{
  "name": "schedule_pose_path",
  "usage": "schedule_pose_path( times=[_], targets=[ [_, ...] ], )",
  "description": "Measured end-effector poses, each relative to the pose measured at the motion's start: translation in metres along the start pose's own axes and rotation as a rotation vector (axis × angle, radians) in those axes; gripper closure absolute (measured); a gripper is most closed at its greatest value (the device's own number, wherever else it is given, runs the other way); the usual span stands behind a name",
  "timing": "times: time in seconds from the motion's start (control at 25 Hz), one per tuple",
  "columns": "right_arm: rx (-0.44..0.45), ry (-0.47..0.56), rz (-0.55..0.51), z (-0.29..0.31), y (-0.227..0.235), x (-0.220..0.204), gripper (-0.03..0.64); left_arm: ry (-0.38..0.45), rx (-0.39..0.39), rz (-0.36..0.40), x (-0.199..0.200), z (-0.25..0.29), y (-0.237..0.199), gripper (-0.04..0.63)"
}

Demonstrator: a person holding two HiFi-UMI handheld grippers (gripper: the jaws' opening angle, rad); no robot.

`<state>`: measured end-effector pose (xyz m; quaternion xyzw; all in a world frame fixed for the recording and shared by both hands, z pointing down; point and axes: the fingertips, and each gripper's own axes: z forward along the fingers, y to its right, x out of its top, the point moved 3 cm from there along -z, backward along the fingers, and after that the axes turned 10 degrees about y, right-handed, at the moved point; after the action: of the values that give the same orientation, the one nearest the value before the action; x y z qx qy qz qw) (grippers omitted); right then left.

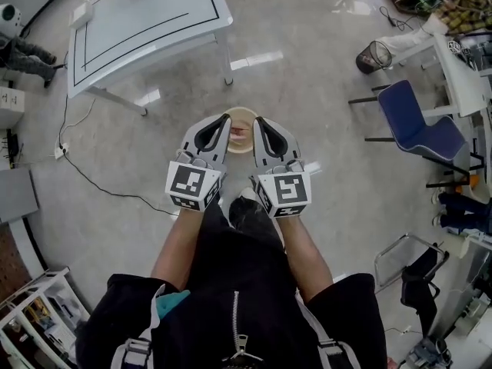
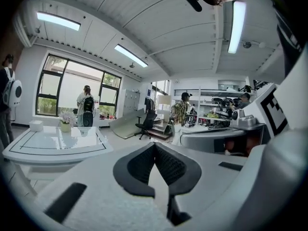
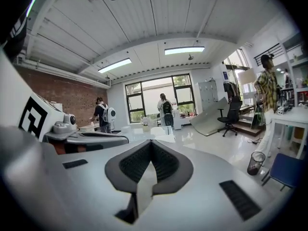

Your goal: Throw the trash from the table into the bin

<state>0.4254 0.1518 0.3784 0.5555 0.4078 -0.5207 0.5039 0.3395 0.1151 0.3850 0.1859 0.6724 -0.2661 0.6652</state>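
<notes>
I hold both grippers up side by side, close under the head camera. My left gripper and my right gripper are both shut, with nothing between their jaws. Far below on the floor, showing between their tips, stands a round beige bin with something pinkish inside. In the left gripper view the black pads of the left gripper meet, and the white table lies to the left. It carries a small flower pot and a white box. The right gripper has its pads touching too.
The white table stands at the upper left of the head view, and a black cable runs over the floor beside it. A blue chair and a dark mesh wastebasket stand at the right. Several people stand far off near the windows.
</notes>
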Motion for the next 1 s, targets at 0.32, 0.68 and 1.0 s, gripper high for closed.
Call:
schedule_pose_path(
  times=[0.32, 0.68, 1.0],
  targets=[
    [0.004, 0.075, -0.004, 0.002, -0.058, 0.037, 0.607, 0.058, -0.062, 0.025, 0.034, -0.032, -0.014, 0.591],
    [0.005, 0.104, -0.060, 0.009, -0.111, 0.053, 0.607, 0.119, -0.063, 0.050, 0.062, -0.064, -0.056, 0.591],
    [0.019, 0.116, -0.080, 0.009, -0.141, 0.061, 0.607, 0.146, -0.064, 0.066, 0.074, -0.087, -0.068, 0.591]
  ],
)
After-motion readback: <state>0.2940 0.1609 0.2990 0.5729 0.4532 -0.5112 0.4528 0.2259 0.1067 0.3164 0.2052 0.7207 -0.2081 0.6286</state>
